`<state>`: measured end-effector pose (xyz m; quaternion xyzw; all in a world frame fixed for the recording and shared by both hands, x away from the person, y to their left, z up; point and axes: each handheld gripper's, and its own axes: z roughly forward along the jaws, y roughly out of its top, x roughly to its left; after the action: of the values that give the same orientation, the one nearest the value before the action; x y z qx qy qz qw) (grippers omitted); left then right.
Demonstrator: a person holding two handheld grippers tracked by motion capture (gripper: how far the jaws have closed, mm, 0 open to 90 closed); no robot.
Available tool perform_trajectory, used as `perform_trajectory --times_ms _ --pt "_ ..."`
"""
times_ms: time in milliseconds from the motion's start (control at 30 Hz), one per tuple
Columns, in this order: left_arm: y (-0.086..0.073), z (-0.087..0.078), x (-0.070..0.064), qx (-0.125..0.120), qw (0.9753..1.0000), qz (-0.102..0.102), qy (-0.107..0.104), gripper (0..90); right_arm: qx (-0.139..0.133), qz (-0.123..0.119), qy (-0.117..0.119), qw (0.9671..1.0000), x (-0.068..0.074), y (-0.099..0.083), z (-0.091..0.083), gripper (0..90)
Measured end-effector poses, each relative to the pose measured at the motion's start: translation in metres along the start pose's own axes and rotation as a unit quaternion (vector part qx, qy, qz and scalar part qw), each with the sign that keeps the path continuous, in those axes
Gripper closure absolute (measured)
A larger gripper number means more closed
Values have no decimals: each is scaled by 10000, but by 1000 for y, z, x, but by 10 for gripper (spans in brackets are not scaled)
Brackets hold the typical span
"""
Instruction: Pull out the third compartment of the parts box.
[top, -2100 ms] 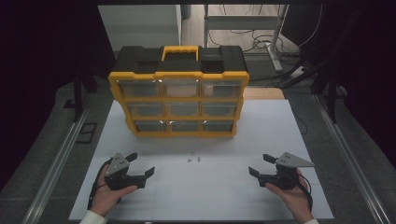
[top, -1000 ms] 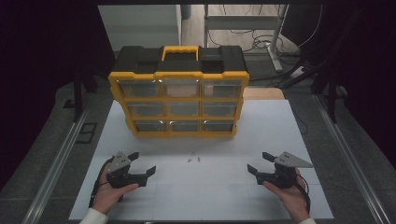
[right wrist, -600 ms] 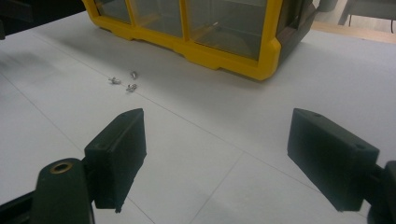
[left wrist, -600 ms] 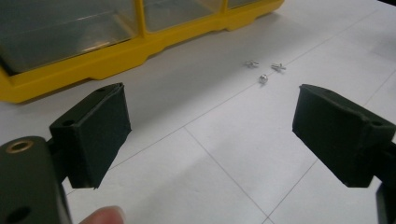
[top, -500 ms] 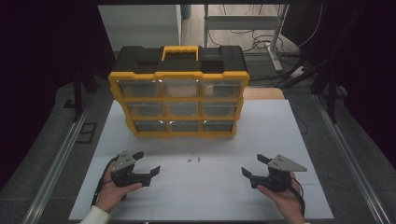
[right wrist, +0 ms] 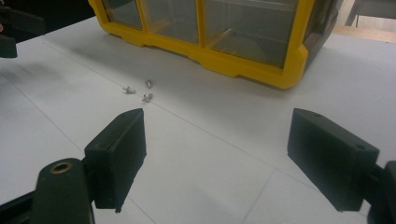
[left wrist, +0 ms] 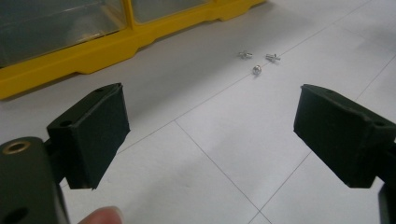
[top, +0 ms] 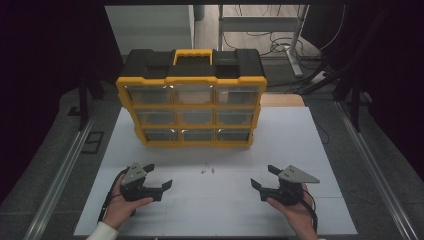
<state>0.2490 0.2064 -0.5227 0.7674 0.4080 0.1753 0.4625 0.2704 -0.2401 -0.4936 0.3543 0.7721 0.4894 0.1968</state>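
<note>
Both grippers gape wide, empty; left gripper view resolves three screws (left wrist: pixel 256 59) clearly.

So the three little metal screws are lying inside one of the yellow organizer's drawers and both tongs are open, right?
Not quite: the three small silver metal screws lie loose on the white tabletop, in front of the yellow and black drawer organizer, as the left gripper view shows. The left tongs and right tongs are open.

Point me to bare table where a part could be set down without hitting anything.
Free: the white table right of the yellow drawer organizer, and the strip between the left gripper and right gripper, both open. Left of the organizer is bare too, but narrower. Crowded: the small screws lying loose just in front of the organizer.
</note>
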Motion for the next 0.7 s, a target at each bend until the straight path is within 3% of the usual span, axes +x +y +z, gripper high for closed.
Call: perform_trajectory --times_ms 367,700 --pt "-1 -1 2 17 10000 -20 64 106 -24 23 -77 10000 9 2 5 206" --pt "-2 0 1 31 10000 1 60 106 49 -120 -44 9999 18 2 15 208"
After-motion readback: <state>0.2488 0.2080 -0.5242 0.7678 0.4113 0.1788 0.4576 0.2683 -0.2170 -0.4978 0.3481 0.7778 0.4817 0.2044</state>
